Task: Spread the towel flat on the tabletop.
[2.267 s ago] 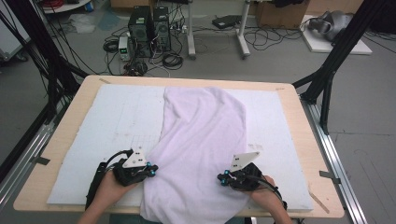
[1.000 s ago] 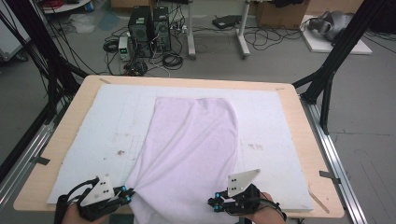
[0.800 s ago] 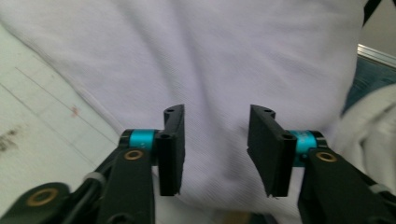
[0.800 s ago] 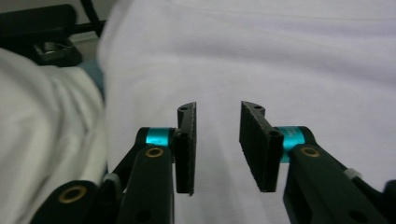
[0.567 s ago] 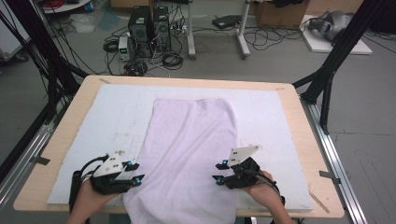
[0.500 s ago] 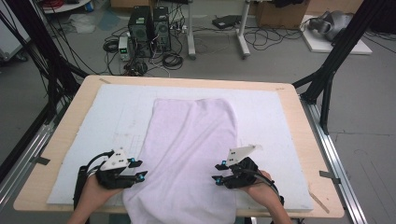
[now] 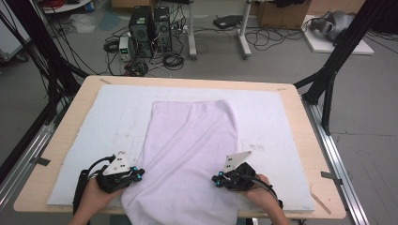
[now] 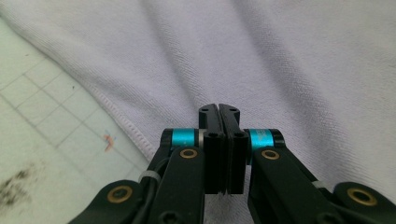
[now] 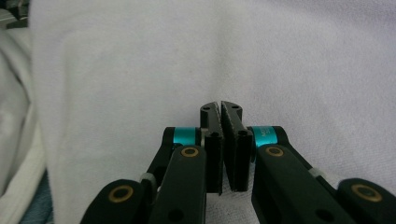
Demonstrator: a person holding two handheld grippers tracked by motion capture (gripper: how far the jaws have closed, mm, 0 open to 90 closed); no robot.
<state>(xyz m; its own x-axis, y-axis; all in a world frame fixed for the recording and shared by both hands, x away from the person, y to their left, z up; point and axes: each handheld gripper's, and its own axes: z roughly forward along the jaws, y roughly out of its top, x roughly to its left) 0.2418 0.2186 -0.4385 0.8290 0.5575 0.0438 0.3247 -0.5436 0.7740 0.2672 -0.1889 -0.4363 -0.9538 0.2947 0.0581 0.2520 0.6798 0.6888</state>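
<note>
Lying flat: soft lilac terry towel (image 7: 190,154)

Two handheld grippers, seen from above and along their own jaws. The left gripper (image 7: 123,172) and the right gripper (image 7: 234,174) share one build: a black body topped by a pale grey three-cornered plate, small blue fittings at the front, and a black cable looping off the rear. Close up, the left gripper (image 8: 219,112) and the right gripper (image 9: 220,108) each show two flat black jaws with ridged inner faces, flanked by turquoise collars, black link arms fastened with brass-coloured screws, and pale cable ties lower down. Both forearms are bare of sleeves.
</note>
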